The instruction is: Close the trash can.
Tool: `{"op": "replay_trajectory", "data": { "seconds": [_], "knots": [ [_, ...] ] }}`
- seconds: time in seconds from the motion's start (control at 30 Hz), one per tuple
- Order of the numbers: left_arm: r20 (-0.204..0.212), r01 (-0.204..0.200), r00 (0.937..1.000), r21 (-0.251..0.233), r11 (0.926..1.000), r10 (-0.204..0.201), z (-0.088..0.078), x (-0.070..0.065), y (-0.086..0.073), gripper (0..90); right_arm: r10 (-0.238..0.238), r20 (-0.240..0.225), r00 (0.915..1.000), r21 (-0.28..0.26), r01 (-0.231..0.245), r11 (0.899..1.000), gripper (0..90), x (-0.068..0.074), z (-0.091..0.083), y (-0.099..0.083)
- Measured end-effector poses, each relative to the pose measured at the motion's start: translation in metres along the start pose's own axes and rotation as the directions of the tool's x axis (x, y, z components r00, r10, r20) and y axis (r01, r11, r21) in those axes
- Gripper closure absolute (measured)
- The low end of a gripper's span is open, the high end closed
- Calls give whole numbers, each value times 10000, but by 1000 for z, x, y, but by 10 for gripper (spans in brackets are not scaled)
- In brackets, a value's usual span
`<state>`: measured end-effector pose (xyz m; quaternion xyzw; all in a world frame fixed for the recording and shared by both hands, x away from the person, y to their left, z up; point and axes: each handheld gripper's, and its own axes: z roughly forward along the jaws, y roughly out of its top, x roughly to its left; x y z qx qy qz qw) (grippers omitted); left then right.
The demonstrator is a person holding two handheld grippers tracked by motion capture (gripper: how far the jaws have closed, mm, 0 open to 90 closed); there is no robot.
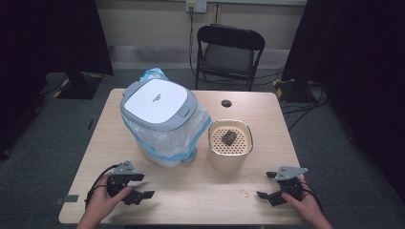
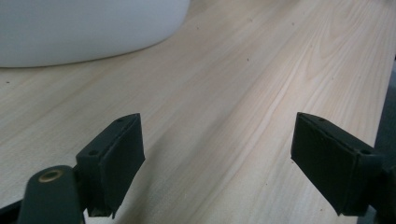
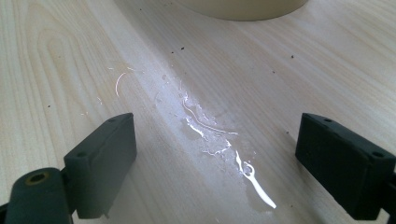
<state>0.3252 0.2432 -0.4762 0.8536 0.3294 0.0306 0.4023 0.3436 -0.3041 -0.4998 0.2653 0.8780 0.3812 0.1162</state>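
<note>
Both grippers are resting low near the table's (image 1: 143,102) front edge; the left gripper (image 1: 138,186) is gaping wide with nothing between its jaws, and the right gripper (image 1: 270,185) is spread the same, empty, over a wet smear (image 3: 219,135); the bin (image 1: 160,121) is sitting at centre-left, bag (image 1: 191,138) bulging under its lid (image 1: 155,101), the strainer tub (image 1: 230,143) just beside it; that bin is looking light but bulky, smooth-sided and likely slippery; the rim is probably the best hold.
</note>
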Motion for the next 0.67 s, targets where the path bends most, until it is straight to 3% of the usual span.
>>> {"op": "replay_trajectory", "data": {
  "seconds": [0.23,0.67],
  "knots": [
    [-78,-616,9981,74,9981,617,7,-4,-1,169,1,-1,10000,0,-1,10000,120,0,0,0],
    [127,-1053,9944,160,9943,1051,17,-10,-1,170,-3,13,10000,5,3,10000,120,0,0,0]
  ]
}}
